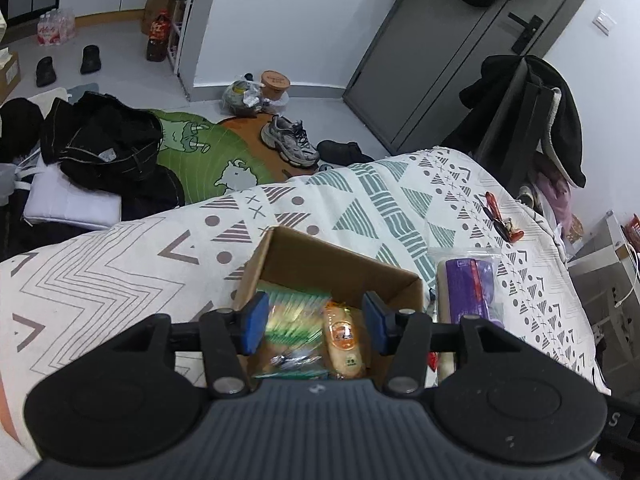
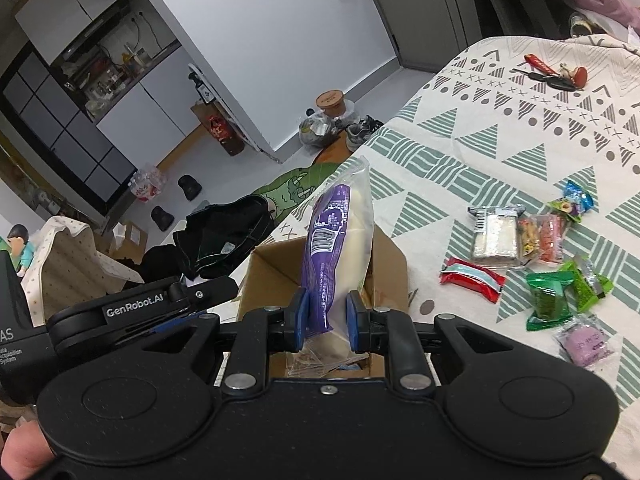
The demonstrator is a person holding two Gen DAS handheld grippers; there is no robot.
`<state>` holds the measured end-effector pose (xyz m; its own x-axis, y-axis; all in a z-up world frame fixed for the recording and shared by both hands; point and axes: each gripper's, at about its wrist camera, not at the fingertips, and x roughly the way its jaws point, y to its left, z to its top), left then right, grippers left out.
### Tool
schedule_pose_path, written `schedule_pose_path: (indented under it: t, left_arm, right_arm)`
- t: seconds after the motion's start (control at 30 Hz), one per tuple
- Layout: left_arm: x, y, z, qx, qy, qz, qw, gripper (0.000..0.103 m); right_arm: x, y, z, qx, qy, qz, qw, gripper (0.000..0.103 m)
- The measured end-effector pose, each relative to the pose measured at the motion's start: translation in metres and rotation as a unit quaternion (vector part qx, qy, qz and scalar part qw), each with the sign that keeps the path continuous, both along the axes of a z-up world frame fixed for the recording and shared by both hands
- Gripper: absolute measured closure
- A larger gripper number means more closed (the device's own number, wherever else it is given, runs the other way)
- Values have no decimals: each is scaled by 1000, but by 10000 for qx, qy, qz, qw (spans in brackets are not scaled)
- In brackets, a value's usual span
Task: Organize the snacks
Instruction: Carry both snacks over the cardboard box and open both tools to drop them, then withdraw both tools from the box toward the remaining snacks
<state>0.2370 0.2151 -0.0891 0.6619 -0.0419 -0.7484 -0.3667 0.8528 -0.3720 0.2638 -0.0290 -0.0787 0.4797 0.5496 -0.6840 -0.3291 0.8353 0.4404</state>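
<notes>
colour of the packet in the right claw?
Purple on one side, clear over a white filling on the other. The packet shows best in the right wrist view, pinched by the right claw.

Your patterned bed (image 2: 500,140) carries the cardboard box (image 2: 384,264), loose snack packets (image 2: 516,236) and keys (image 2: 556,76)

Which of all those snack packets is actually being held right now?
The tall purple-and-white packet, pinched upright in the right tongs above the cardboard box. The others lie loose on the bedspread.

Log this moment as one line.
right claw: shut on purple packet | left claw: open over cardboard box | loose snacks: on bedspread
</notes>
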Motion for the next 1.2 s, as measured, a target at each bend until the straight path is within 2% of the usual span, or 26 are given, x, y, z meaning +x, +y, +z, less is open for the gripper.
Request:
schedule_pose_path:
  t: [0.23,0.3,0.5,0.6,0.73,0.77,0.93,1.2]
  left_arm:
    - [-12,18,3,64,61,155,9998,43]
    - [-17,22,6,107,75,203,9997,37]
    - [-29,24,16,213,32,252,9995,22]
    - [-34,19,19,209,63,266,9994,21]
    - [-39,9,23,246,79,197,9995,21]
    - [-41,6,25,278,61,188,9994,21]
    - [-46,-9,34,439,46,93,9990,20]
    - [-53,-42,48,532,-143,-83,9984,5]
  right_arm:
    - [2,23,0,110,43,113,9999,83]
    - [2,28,2,162,85,147,9997,79]
    - [-7,18,11,58,-47,9,10000,61]
    - [-12,7,14,-63,-110,-112,9999,52]
    - [-22,-8,20,-164,-242,-248,9993,27]
    - [-25,-12,22,-180,-281,-290,9990,24]
    - [-29,-34,27,-233,-350,-424,9982,18]
    - [-40,-77,36,-281,-482,-684,9961,7]
